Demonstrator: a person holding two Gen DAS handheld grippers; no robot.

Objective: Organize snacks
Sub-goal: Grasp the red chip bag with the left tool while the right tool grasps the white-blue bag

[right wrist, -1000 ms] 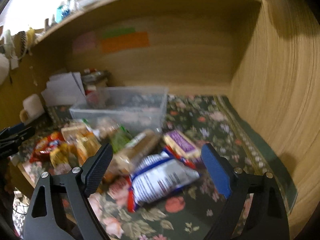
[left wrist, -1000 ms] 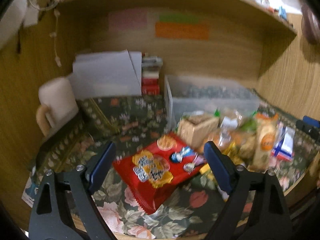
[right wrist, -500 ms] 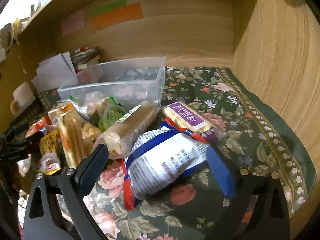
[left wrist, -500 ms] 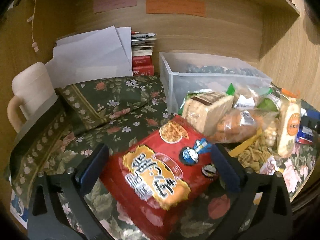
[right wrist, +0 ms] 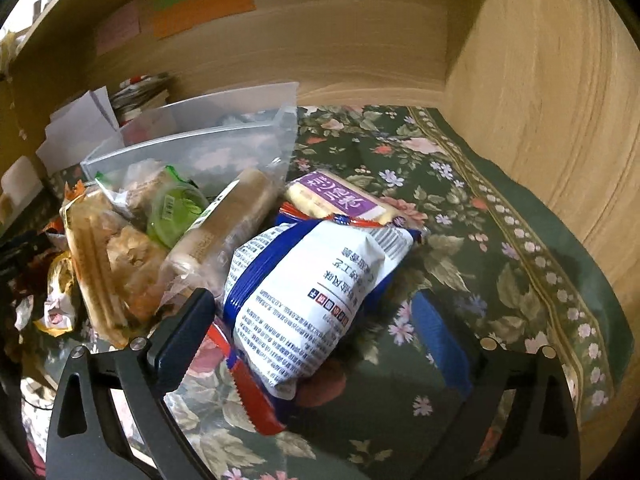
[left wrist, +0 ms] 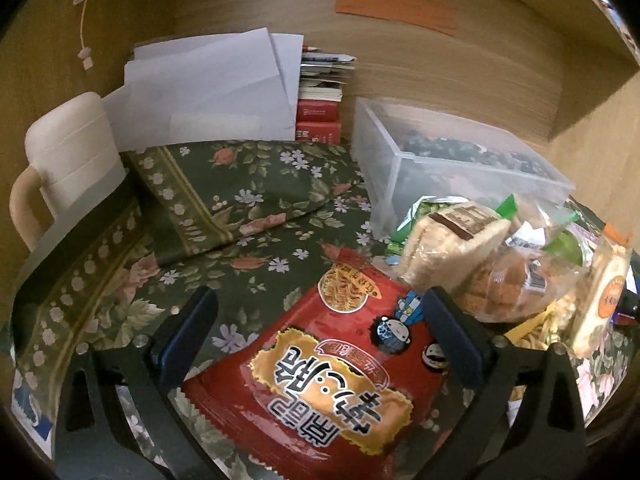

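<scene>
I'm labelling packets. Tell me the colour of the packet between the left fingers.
Red packet, with yellow lettering panel; clearest in the left wrist view.

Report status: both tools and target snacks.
Left tool open, straddling red noodle snack bag. Right tool open around white-and-blue snack bag. Clear plastic bin behind; loose snack pile crowds it.

A home study nook: a wooden alcove with sticky notes point(left wrist: 396, 8) on its back wall, books point(left wrist: 320, 92) and papers point(left wrist: 212, 92) stacked behind, a floral cloth point(left wrist: 240, 200) covering the bench.
</scene>
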